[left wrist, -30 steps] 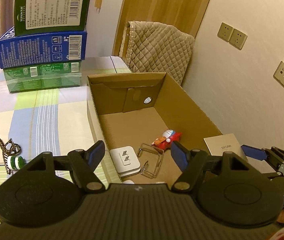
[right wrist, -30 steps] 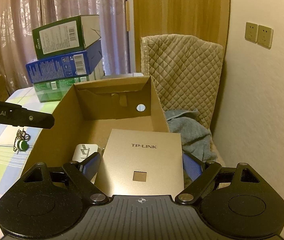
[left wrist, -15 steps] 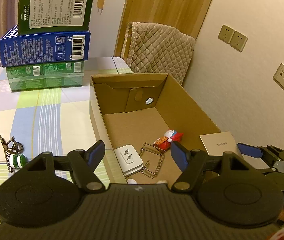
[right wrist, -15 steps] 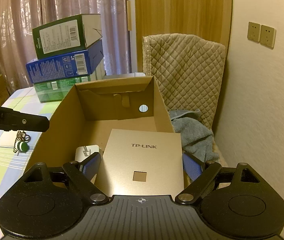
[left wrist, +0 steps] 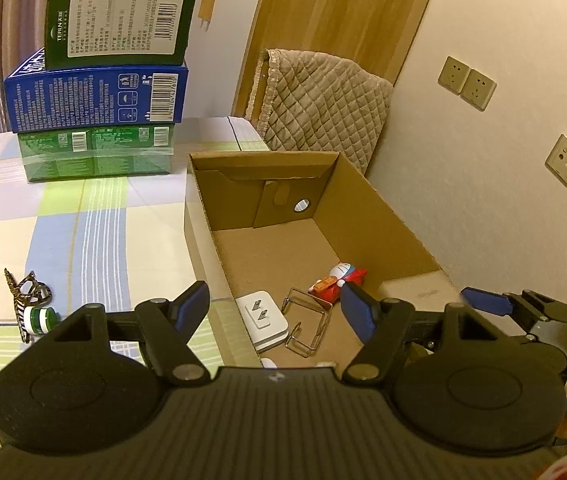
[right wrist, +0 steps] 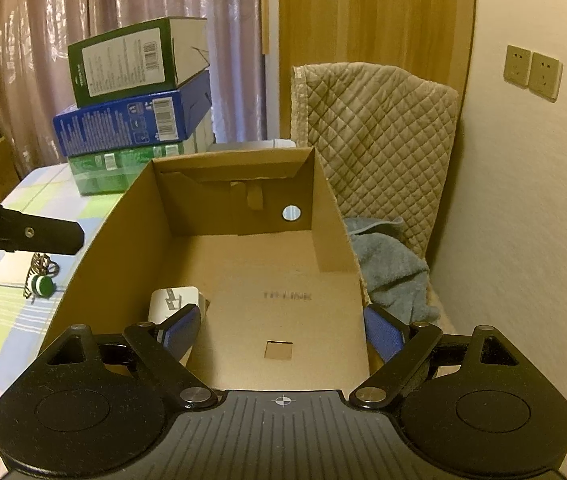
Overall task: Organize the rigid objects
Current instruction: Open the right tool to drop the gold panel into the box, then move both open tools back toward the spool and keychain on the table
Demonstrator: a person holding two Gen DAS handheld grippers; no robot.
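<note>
The checked-cloth surface (left wrist: 83, 216) carried a cardboard box (right wrist: 123, 240) at its right edge. Right tongs (right wrist: 283, 330) gripped a TP-Link panel (right wrist: 283, 320) low over the box's near end; left tongs (left wrist: 273, 306) stood half-open, empty. Judged next: release the panel flat inside.

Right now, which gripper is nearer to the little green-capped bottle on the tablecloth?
Left. The left gripper hangs just right of the green-capped bottle; the right gripper, gripping the TP-LINK panel, is beyond the cardboard box.

Adapter (left wrist: 262, 315) inside box (left wrist: 383, 216)
</note>
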